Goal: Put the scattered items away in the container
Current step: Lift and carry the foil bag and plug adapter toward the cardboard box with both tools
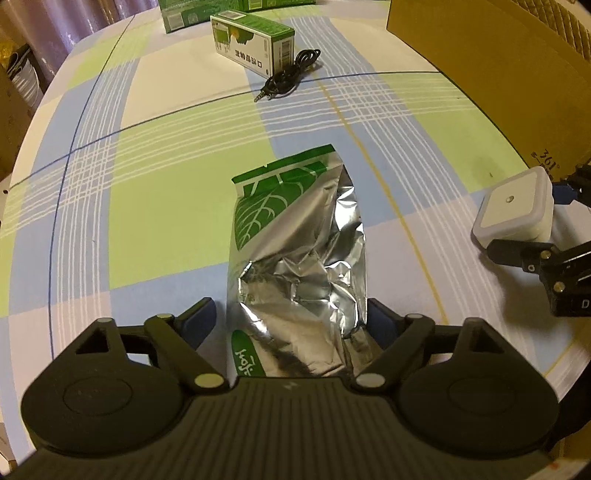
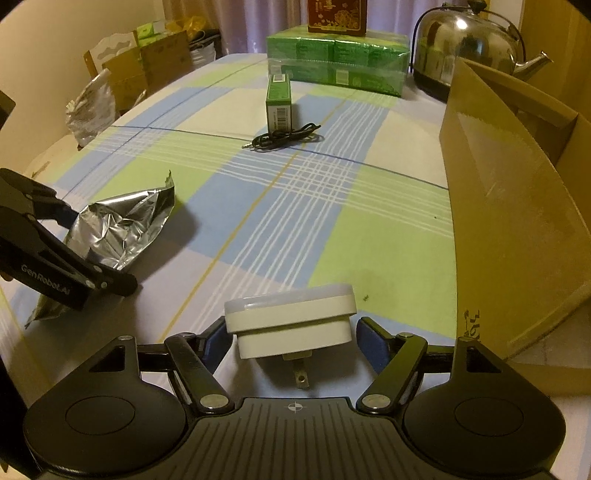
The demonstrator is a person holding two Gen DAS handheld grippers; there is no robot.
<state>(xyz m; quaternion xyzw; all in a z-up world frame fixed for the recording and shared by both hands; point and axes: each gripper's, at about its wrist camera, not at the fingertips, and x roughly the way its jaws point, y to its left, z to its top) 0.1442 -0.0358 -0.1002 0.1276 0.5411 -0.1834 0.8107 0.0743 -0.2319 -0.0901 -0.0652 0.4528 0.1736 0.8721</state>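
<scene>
Left gripper [image 1: 291,317] has a crinkly silver foil bag [image 1: 295,251] with green leaf print sitting between its fingers [image 1: 201,319]. The right finger looks pressed against the bag's edge, but there's a sliver of gap on the left side, so I honestly can't tell if it's really clamped or just loosely around it. In the right wrist view the bag's lower end rests on the counter [image 2: 332,206] and the rest of it tilts up.

Right gripper [image 2: 291,336] has a white square plug-in night light [image 2: 291,317] between its fingers [image 2: 373,341], prongs pointing back toward the camera. Left finger touches it, right finger stands a bit off, so the fingers are apart and not squeezing it. In the left wrist view the light looks lifted just in front of the box wall.

The cardboard box [image 2: 517,221] sits on the right side of the checked tablecloth, flaps open, close to the right gripper.

Further back on the counter: a small green carton [image 2: 279,99] and a coiled black audio cable [image 2: 284,138] just beside it. Behind those, a big shrink-wrapped pack of green boxes [image 2: 338,64] with a red box [image 2: 338,16] on top, and a steel kettle [image 2: 469,44] next to it.
</scene>
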